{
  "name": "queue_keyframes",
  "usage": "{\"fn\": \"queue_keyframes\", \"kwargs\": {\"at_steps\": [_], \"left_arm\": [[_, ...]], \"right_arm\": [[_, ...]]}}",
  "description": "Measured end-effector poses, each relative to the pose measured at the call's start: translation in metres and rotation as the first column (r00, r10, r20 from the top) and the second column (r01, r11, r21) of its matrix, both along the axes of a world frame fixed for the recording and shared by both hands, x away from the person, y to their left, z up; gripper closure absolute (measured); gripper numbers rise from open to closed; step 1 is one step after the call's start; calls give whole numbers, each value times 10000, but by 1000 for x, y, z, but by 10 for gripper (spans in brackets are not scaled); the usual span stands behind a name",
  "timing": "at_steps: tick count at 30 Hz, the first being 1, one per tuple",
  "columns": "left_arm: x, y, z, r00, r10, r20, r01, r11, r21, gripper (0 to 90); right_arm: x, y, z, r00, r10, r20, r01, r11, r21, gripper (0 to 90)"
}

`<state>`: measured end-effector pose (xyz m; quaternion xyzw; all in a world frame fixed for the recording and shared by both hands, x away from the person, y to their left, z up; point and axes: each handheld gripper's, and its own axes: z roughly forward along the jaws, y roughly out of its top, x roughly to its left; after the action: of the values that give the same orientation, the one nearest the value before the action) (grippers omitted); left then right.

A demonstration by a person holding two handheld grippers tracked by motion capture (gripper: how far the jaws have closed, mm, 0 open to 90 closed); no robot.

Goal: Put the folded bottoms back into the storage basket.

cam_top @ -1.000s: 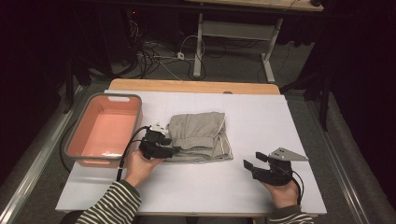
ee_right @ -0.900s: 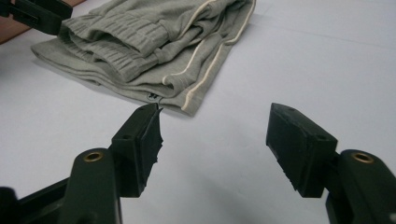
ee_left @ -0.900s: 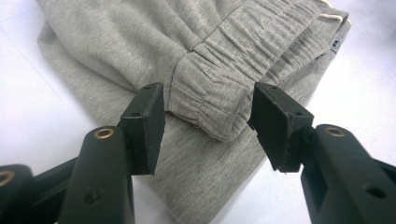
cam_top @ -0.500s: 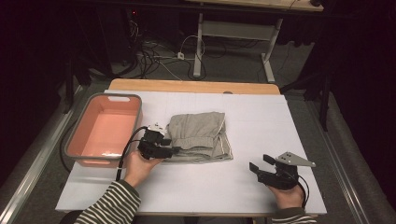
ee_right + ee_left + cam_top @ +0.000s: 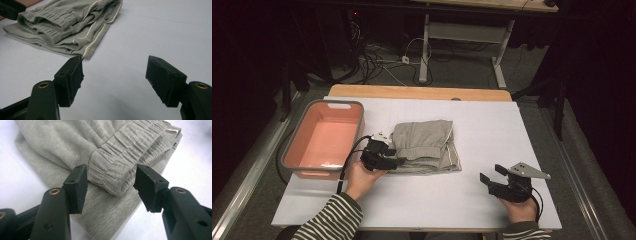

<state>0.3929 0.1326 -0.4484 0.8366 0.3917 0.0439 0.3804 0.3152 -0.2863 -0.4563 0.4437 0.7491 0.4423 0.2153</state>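
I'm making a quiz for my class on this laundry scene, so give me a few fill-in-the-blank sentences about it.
1. The folded trousers are ____ in colour.
2. The pink tub holds ____.
3. The left hand-held gripper has its jaws either side of the trousers' ____ edge.
4. The right hand-held gripper is ____, with only bare table between its jaws.

Missing words: grey; nothing; ribbed; open

The counter (image 5: 472, 200) is seen from above, facing forward and down. The grey folded garment (image 5: 75, 147) is viewed close-up along each tool, and shared by all three views.
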Motion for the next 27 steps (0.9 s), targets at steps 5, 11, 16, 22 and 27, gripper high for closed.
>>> {"fn": "queue_keyframes", "kwargs": {"at_steps": [5,11,16,22,27], "left_arm": [[-1,-1,4,9998,44,174,-43,10000,-59,412],[-1,-3,9,9996,52,289,-52,10000,11,403],[1,-6,14,9993,125,346,-122,9999,-89,398],[7,-11,15,9995,62,312,-69,9997,222,360],[12,-8,15,9997,241,92,-240,9996,-141,342]], "right_arm": [[1,-1,0,10000,21,-22,-21,10000,5,303],[0,1,0,9997,241,7,-241,9997,-33,302],[0,3,0,9992,401,34,-401,9992,-64,300],[-1,3,0,9994,353,28,-353,9994,-29,295],[0,4,0,9992,394,25,-394,9992,-61,294]]}}
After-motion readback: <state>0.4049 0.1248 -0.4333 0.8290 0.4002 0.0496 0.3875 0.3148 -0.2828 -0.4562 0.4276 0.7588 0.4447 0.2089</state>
